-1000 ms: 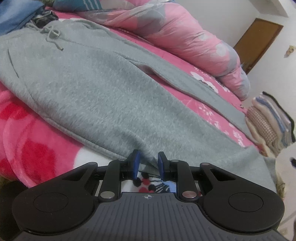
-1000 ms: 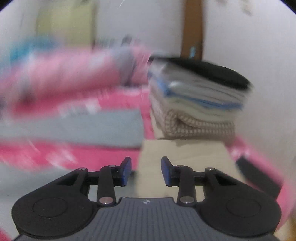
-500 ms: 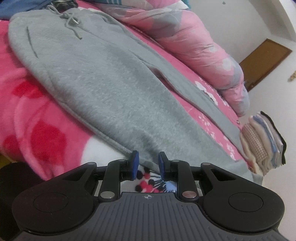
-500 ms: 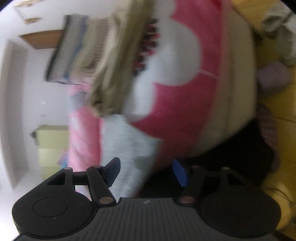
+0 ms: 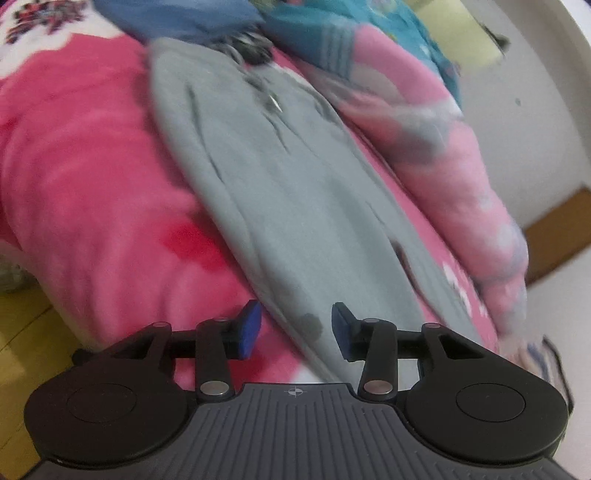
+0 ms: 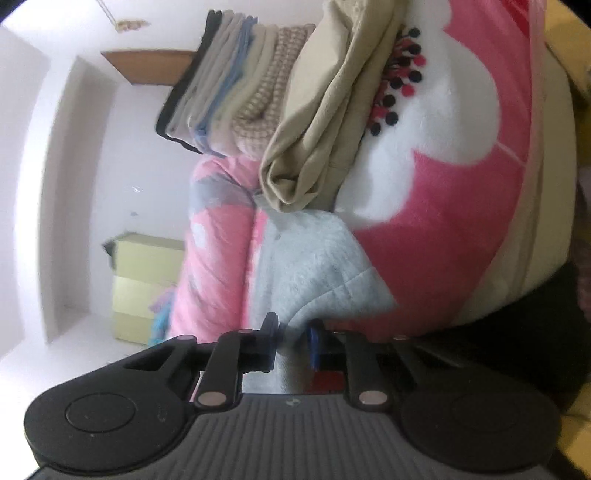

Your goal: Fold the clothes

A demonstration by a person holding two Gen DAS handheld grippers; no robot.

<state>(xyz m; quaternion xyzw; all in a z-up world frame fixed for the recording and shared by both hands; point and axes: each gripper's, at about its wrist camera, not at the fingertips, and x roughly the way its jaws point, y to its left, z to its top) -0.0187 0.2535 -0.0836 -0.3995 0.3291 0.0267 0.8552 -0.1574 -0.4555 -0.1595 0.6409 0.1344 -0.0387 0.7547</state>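
Note:
Grey sweatpants (image 5: 295, 206) lie stretched out over a pink flowered blanket (image 5: 92, 184), waistband and drawstring at the far end. My left gripper (image 5: 295, 328) is open over the near edge of one leg, with grey fabric showing in the gap between its blue pads. The right wrist view is rolled on its side. There my right gripper (image 6: 292, 341) is shut on the cuffed end of the sweatpants (image 6: 314, 266) at the edge of the bed.
A pile of folded clothes (image 6: 229, 92) sits on the bed beside a crumpled beige garment (image 6: 321, 110). A rolled pink quilt (image 5: 443, 147) runs along the far side. Blue clothing (image 5: 177, 14) lies beyond the waistband. A pale yellow cabinet (image 6: 144, 280) stands by the wall.
My left gripper has opened and swung to face the waistband. My right gripper has rolled sideways, come down to the leg end and closed on the cuff.

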